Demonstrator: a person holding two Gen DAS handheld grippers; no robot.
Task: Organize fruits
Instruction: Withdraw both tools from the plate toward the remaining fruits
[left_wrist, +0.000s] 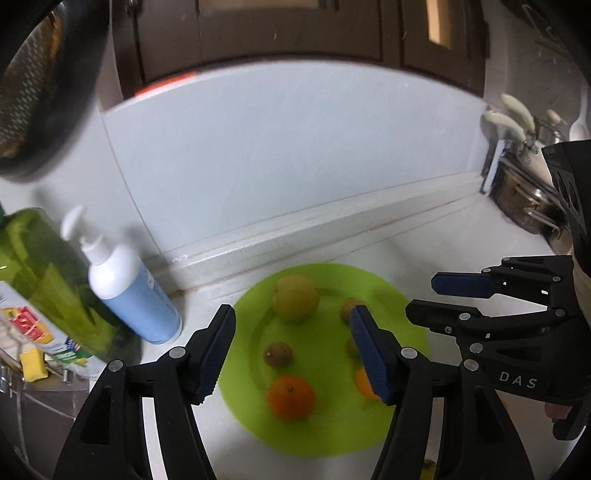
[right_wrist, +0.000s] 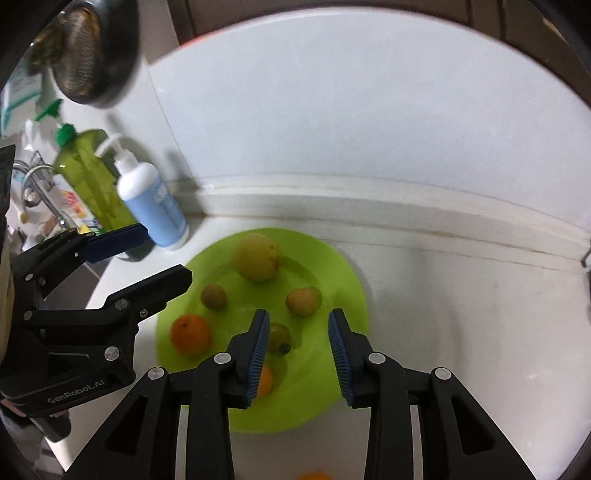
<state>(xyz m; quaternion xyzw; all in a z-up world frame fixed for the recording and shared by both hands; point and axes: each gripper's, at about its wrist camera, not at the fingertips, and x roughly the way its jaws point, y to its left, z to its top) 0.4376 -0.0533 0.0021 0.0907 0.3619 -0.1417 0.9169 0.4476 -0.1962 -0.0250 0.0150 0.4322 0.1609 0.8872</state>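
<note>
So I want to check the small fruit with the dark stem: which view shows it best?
The right wrist view: the greenish fruit lies in plain sight on the plate. In the left wrist view a tool finger hides most of it.

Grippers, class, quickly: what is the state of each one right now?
Left gripper: open, holding nothing, above the green plate.
Right gripper: open, holding nothing, above the same plate.

I can read two markings, both on gripper bodies beside the green plate (right_wrist: 343, 280). The right gripper (left_wrist: 428, 299), right of the plate, carries white letters "DAS". The left gripper (right_wrist: 162, 254), left of the plate, carries "GenRobot.AI". Bottle labels nearby are too blurred for me.
</note>
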